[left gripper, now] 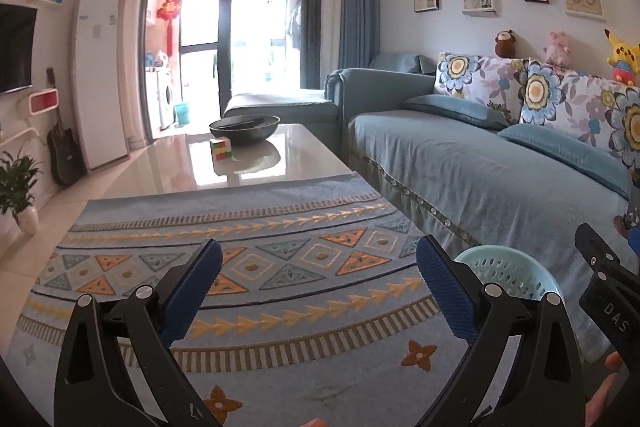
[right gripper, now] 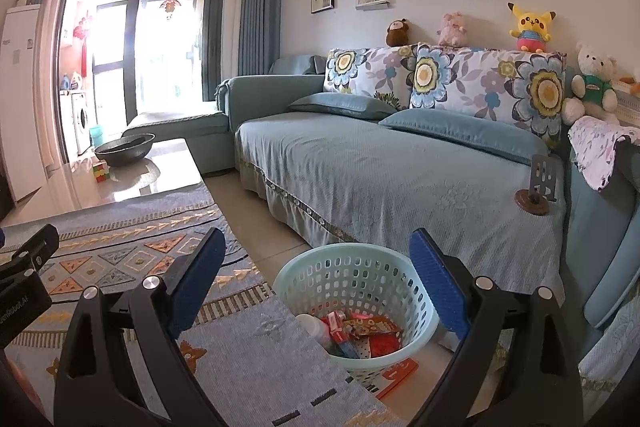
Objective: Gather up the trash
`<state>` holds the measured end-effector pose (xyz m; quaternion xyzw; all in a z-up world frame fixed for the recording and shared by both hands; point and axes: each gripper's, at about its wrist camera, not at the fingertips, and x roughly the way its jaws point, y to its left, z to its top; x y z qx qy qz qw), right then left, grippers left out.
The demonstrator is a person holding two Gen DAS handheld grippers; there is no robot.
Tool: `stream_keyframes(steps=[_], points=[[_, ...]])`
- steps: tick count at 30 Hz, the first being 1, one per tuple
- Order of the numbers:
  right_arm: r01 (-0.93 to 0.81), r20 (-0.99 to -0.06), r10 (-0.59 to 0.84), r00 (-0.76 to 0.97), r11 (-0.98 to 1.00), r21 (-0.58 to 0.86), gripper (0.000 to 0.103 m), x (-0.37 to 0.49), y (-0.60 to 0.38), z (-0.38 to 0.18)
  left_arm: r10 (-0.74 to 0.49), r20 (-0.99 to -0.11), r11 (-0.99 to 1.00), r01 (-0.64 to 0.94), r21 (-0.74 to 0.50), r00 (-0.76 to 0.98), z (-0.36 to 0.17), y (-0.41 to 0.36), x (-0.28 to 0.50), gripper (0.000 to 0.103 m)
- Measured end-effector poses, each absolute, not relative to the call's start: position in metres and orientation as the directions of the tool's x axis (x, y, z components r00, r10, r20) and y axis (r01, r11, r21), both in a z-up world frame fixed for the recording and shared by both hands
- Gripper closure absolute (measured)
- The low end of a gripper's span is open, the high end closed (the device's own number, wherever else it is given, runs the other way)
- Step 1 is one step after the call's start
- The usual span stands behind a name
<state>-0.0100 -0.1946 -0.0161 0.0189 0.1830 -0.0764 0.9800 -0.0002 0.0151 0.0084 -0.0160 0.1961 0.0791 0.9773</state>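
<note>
A pale green perforated basket (right gripper: 362,281) stands on the floor between the table and the sofa. Inside it lie a white bottle (right gripper: 316,329) and red and orange wrappers (right gripper: 370,335). My right gripper (right gripper: 314,279) hovers open above the basket's near side, nothing between its blue pads. My left gripper (left gripper: 320,287) is open over the patterned table cloth (left gripper: 256,267), also holding nothing. The basket (left gripper: 512,273) shows at the right of the left wrist view, partly hidden behind the right finger. The other gripper's black body (left gripper: 612,291) sits at that view's right edge.
A long blue sofa (right gripper: 380,179) runs along the right with floral cushions and plush toys. A dark bowl (left gripper: 244,128) and a colour cube (left gripper: 221,148) rest on the glossy far end of the table. A red-orange flat item (right gripper: 396,373) lies under the basket. A small stand (right gripper: 538,193) sits on the sofa.
</note>
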Motion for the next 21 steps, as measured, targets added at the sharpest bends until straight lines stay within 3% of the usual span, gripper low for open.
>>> stream_keyframes(steps=[21], points=[[0.155, -0.37, -0.14, 0.919, 0.988, 0.012, 0.014, -0.0089, -0.195, -0.0176, 0.095, -0.411, 0.991, -0.127, -0.051, 0.906, 0.0014, 0.0187, 0.0038, 0.008]])
